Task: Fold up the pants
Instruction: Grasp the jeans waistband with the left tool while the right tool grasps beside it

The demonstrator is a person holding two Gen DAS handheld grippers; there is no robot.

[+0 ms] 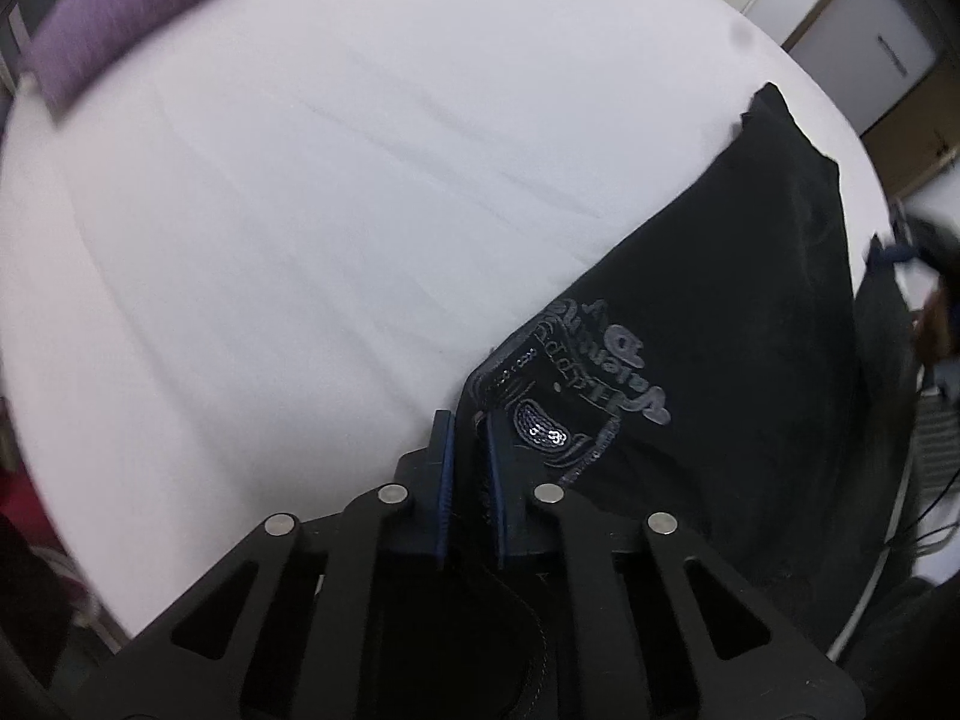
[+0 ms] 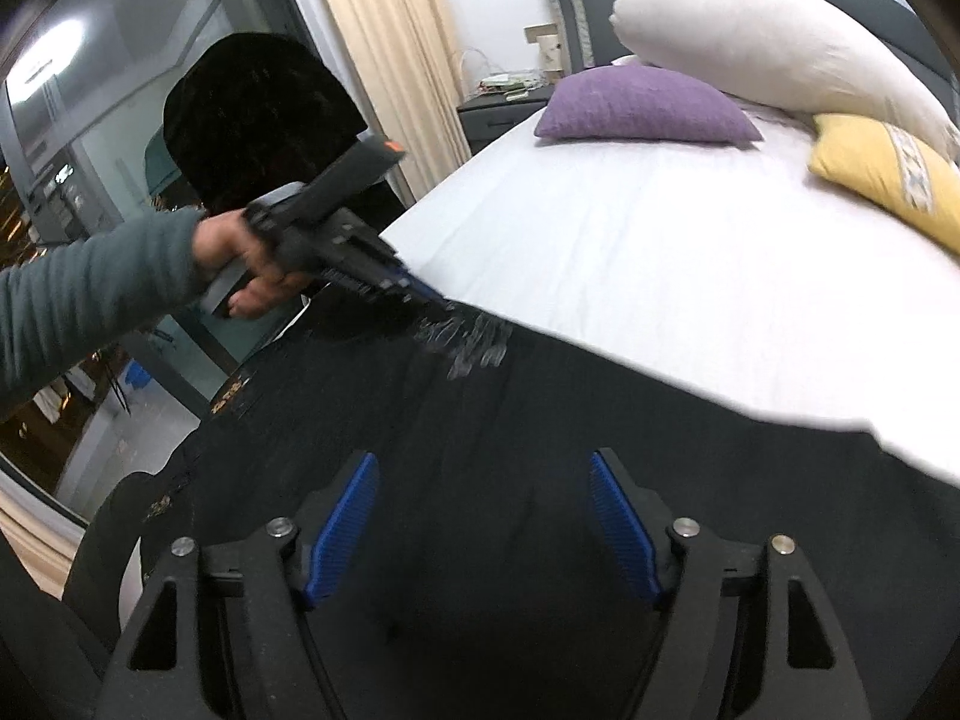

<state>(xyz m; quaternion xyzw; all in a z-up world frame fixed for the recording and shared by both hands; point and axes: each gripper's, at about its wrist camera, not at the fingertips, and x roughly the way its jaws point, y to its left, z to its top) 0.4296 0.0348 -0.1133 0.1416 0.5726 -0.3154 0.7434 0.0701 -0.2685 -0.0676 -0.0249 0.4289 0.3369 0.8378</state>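
Black pants (image 1: 720, 312) with a silver embroidered logo lie on the white bed sheet, at the right of the left wrist view. My left gripper (image 1: 468, 432) is shut on the pants' edge beside the logo. In the right wrist view the pants (image 2: 540, 420) spread across the lower half, hanging over the bed's edge. My right gripper (image 2: 483, 480) is open just above the cloth and holds nothing. The left gripper (image 2: 429, 300) also shows there, held in a hand and pinching the pants' far edge.
The white bed (image 2: 660, 252) carries a purple pillow (image 2: 642, 105), a white pillow (image 2: 768, 42) and a yellow cushion (image 2: 888, 180) at its head. A black chair (image 2: 258, 114), a curtain and a window stand to the left. The purple pillow (image 1: 120, 18) also shows in the left wrist view.
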